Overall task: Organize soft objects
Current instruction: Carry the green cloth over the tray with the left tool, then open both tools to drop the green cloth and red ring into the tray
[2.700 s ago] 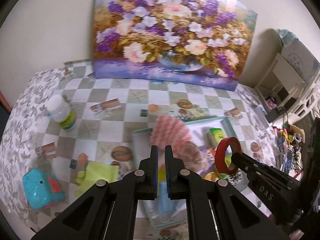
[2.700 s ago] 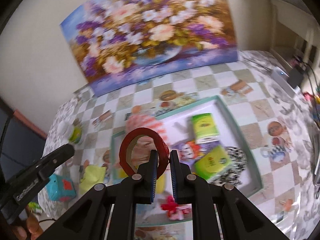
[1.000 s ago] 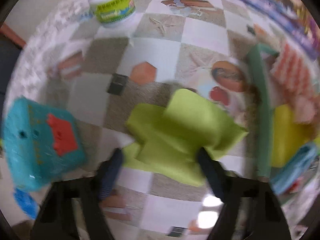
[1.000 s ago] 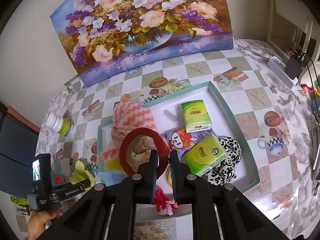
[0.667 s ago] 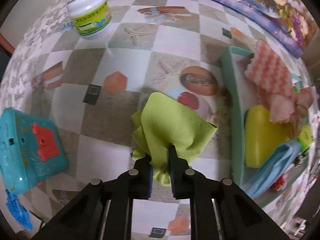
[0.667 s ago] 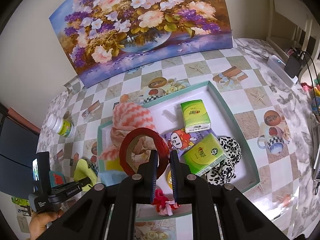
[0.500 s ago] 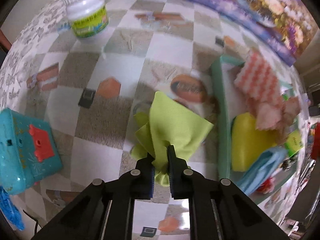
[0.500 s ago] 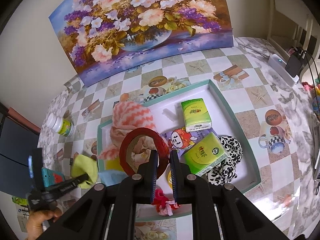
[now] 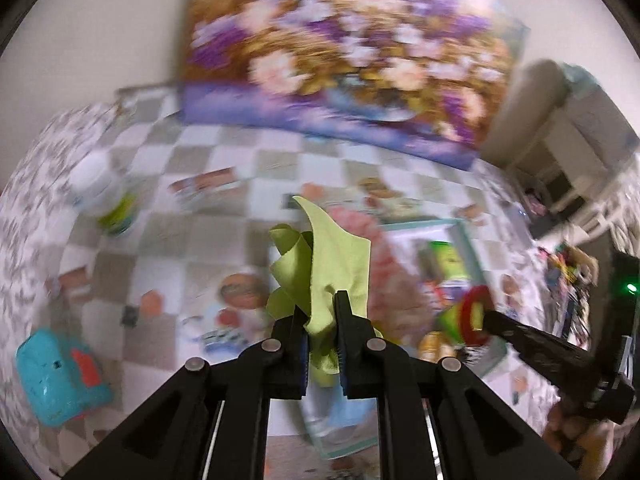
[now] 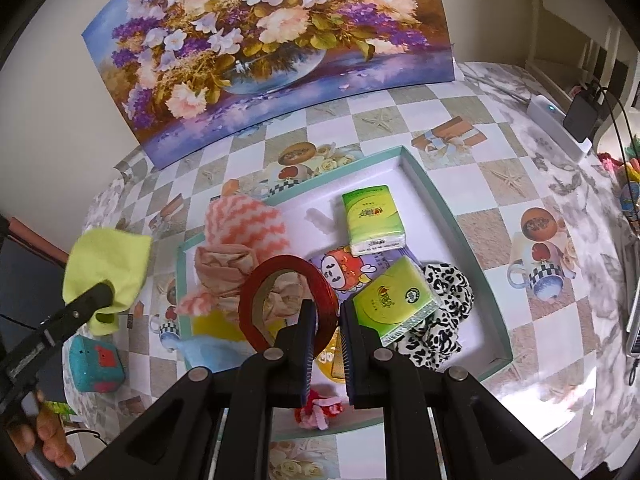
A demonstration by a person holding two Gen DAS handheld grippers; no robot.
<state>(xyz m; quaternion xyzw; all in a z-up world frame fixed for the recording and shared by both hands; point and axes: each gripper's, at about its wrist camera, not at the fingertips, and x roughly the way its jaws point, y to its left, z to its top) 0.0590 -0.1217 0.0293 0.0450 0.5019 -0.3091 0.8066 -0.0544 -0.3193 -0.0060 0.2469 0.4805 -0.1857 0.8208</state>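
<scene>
At the left edge of the right wrist view, the left gripper (image 10: 105, 292) is clenched on a lime-green cloth (image 10: 108, 258), held clear above the checkered table (image 10: 500, 176) beside the teal toy (image 10: 94, 364). Middle of frame, the teal tray (image 10: 436, 196) already holds a striped towel (image 10: 244, 220), tissue packs and a leopard scrunchie (fairly crowded). Lower centre, the right gripper (image 10: 326, 320) pinches a red tape ring (image 10: 286, 304) over the tray. Carrying looks underway; next, bring the cloth over a bare patch and let go.
</scene>
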